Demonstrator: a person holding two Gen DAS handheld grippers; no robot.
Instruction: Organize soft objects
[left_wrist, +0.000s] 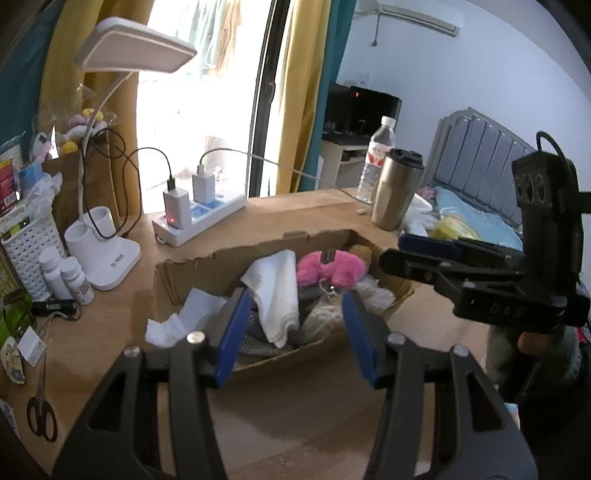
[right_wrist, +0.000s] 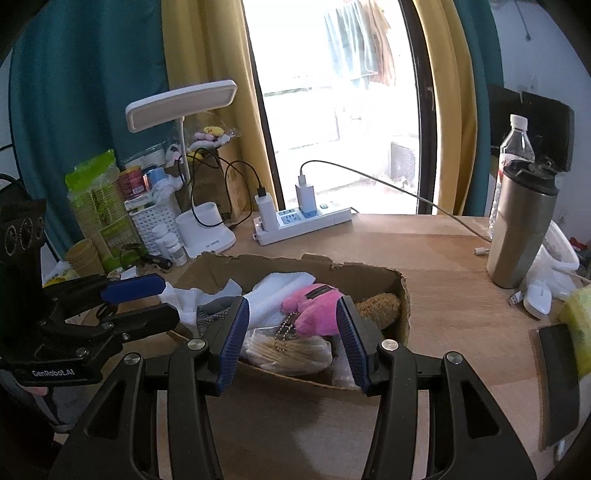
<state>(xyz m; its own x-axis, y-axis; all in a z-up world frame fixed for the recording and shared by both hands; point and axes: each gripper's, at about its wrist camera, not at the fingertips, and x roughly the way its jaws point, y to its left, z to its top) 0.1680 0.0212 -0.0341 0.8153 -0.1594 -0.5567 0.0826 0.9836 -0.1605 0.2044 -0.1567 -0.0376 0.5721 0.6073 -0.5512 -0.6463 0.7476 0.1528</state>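
A torn cardboard box (left_wrist: 184, 280) (right_wrist: 403, 295) sits on the wooden desk and holds soft things. Inside are a white towel (left_wrist: 277, 295) (right_wrist: 280, 290), a pink plush (left_wrist: 332, 271) (right_wrist: 317, 312), a brown plush (left_wrist: 361, 253) (right_wrist: 380, 306) and a beige knit piece (right_wrist: 291, 350) with a bead chain. My left gripper (left_wrist: 295, 293) (right_wrist: 170, 299) hovers open over the box's left part, nothing between its blue pads. My right gripper (right_wrist: 291, 300) (left_wrist: 391, 253) hangs open over the box's right part, also with nothing in it.
Behind the box lie a white power strip (left_wrist: 199, 218) (right_wrist: 303, 221) with chargers and cables, and a desk lamp (left_wrist: 107, 254). A steel tumbler (left_wrist: 395, 188) (right_wrist: 521, 229) and a water bottle (left_wrist: 376, 158) stand at the right. A white basket (left_wrist: 29, 254), bottles and scissors (left_wrist: 40, 417) crowd the left.
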